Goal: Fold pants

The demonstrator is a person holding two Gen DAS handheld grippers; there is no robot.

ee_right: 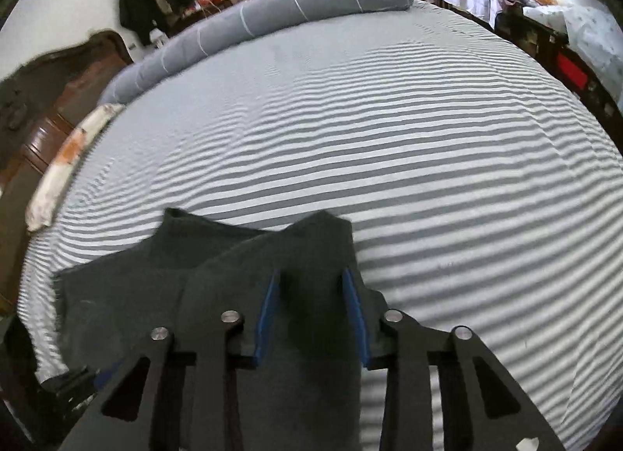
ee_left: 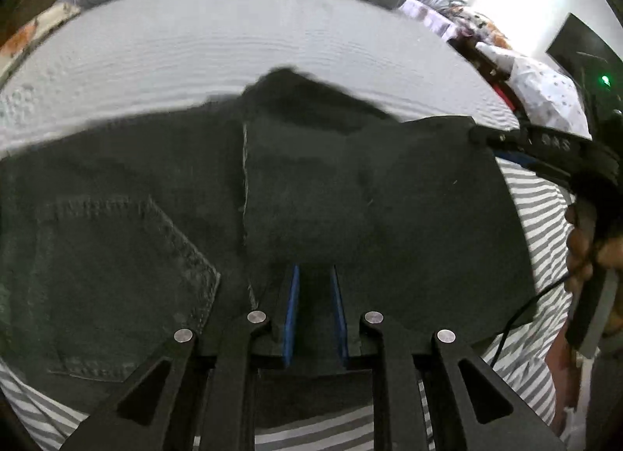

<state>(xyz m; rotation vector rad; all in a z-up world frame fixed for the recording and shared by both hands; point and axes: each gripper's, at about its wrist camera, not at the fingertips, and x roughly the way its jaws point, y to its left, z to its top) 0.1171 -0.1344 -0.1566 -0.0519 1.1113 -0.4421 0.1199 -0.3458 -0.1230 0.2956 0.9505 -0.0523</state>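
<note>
pants (ee_left: 117, 225) bunched between left fingers (ee_left: 291, 307) – right fingers (ee_right: 267, 318) too

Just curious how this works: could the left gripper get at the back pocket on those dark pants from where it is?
Probably yes. The back pocket lies face up beside the left gripper, nothing covering it.

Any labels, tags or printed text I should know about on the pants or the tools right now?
No readable text.
Right tool: pale marks along its black body, too blurred to read.
Pants: back pocket stitching only, no tag or label showing.
Striped bedsheet: no print.
</note>
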